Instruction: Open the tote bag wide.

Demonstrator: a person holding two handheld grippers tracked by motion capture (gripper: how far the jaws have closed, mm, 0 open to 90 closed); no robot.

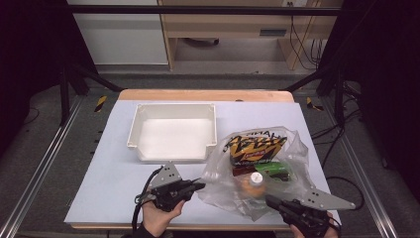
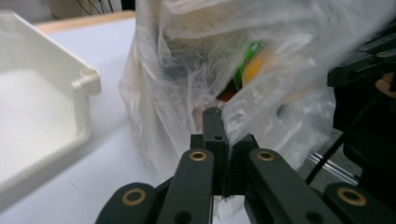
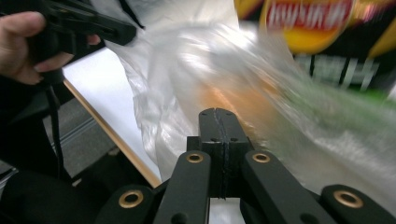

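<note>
White tray [image 1: 173, 131] far left, empty. Left gripper [image 1: 198, 187] jaws closed, pinching plastic bag [image 1: 257, 168] edge at left. Bag sits right of tray: thin, limp, slippery, likely tears; grip bunched rim, not contents. Chip packet [image 1: 255, 144], orange bottle [image 1: 253, 183] blurred through film. Right gripper [image 1: 271, 201] jaws closed; whether film caught, cannot tell.

Thin, crinkled clear plastic bag [image 1: 257, 173]; smooth glossy white plastic bin [image 1: 173, 131]; matt pale-blue table [image 1: 109, 183], wooden edge.
</note>
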